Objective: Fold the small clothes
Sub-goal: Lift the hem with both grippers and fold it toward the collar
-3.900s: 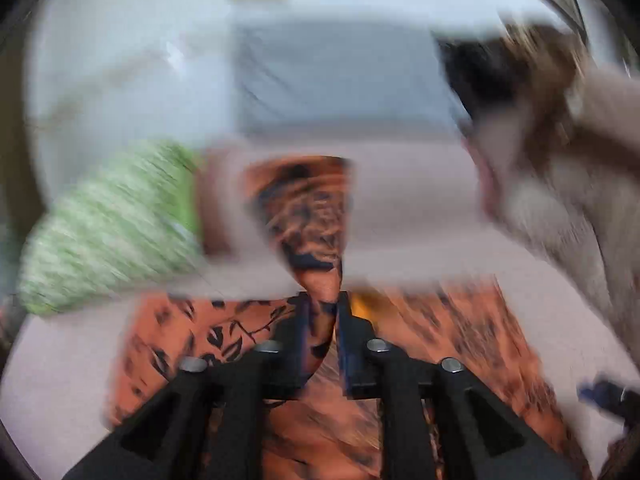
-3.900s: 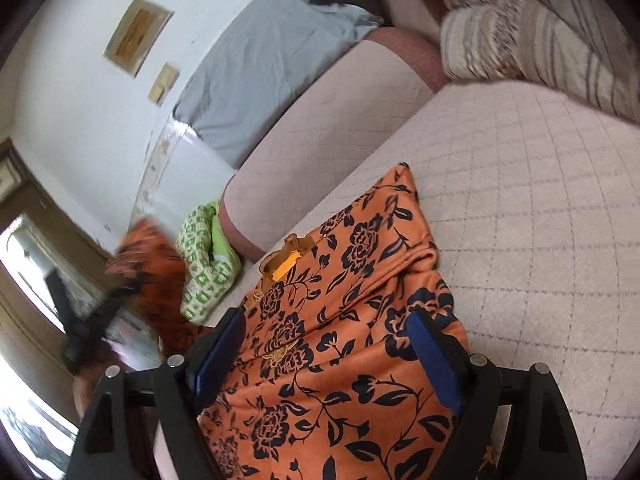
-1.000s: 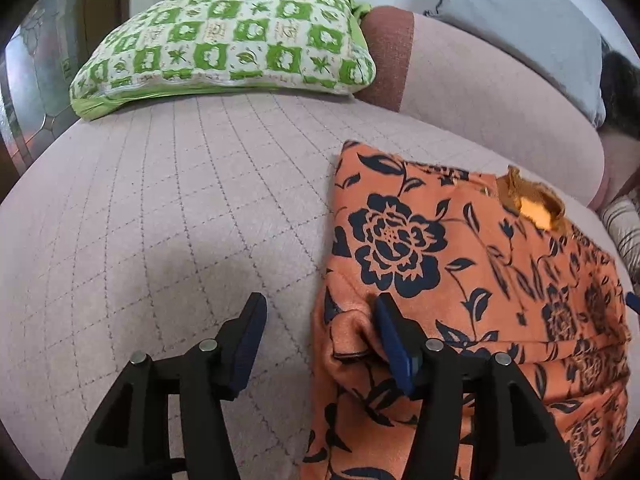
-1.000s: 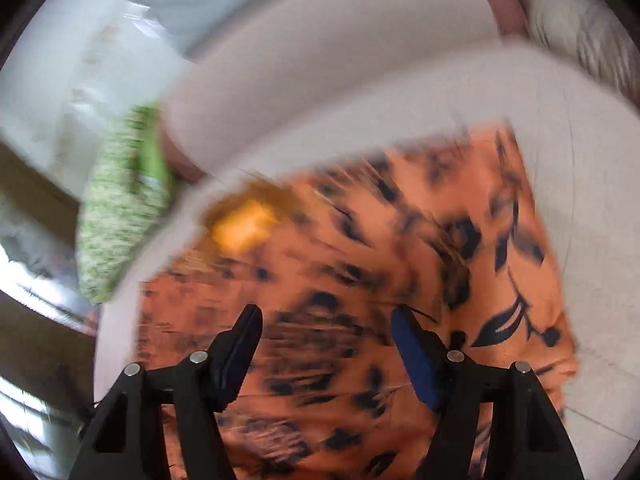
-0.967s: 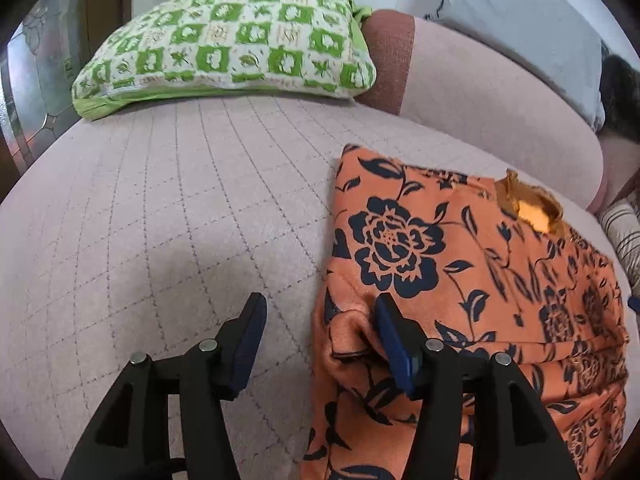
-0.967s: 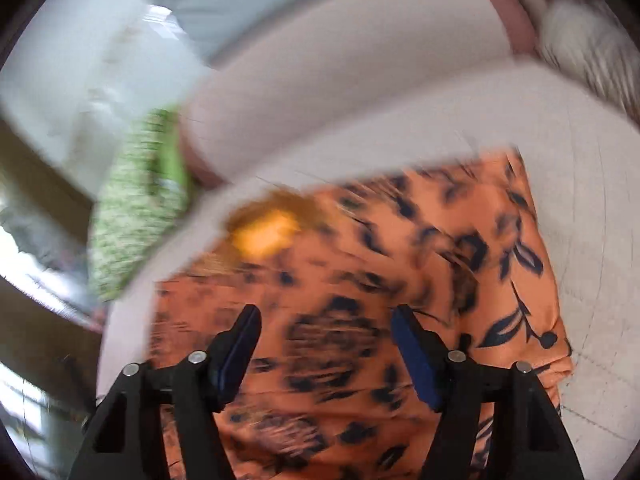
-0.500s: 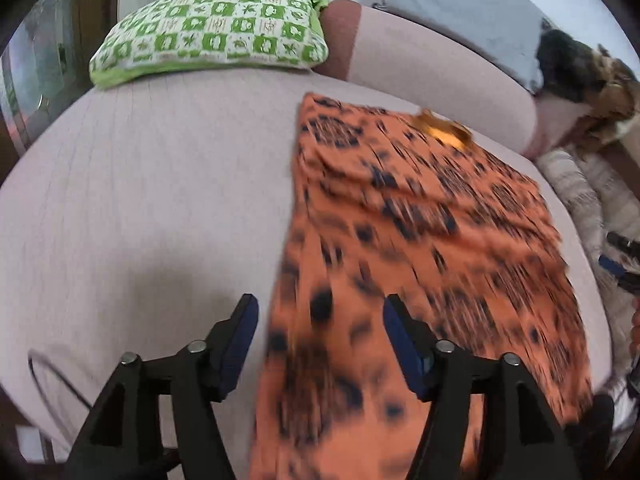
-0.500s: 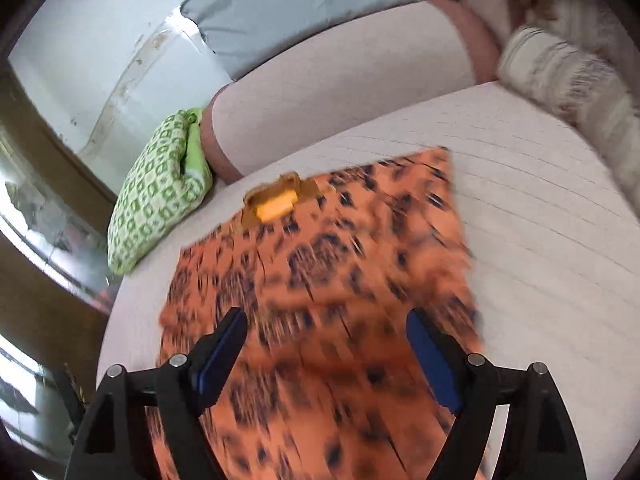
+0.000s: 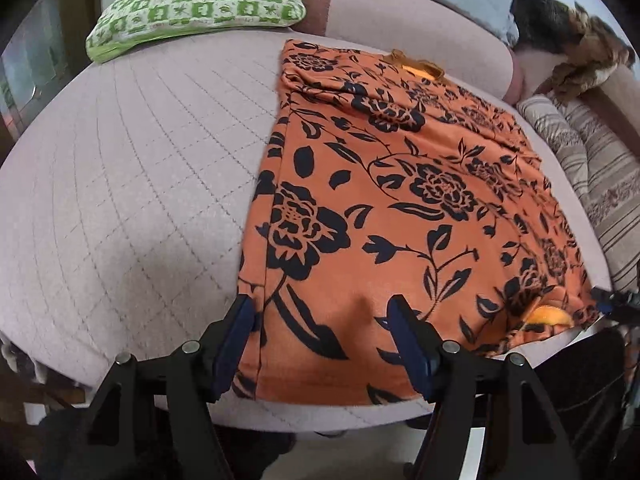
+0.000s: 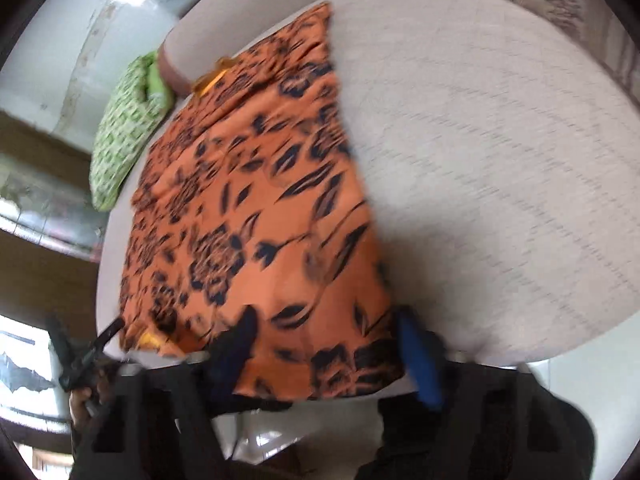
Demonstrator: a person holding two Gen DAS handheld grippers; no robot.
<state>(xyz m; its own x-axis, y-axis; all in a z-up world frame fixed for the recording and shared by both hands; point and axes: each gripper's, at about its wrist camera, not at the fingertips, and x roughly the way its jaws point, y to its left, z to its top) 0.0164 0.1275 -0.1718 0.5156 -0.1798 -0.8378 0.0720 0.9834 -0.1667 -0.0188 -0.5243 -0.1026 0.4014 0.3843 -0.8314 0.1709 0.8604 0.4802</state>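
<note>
Left tool [image 9: 322, 322] open over near hem of flat orange black-flowered cotton garment [image 9: 404, 184]; right tool [image 10: 326, 338] closing, nothing gripped.

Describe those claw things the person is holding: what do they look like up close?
Each is a black plastic claw with two angular, cut-out fingers tipped with flat blue pads. On the left gripper a silver bolt head dots each finger. The right gripper is blurred, though one bright blue pad shows. No cables or sleeves are visible.
</note>
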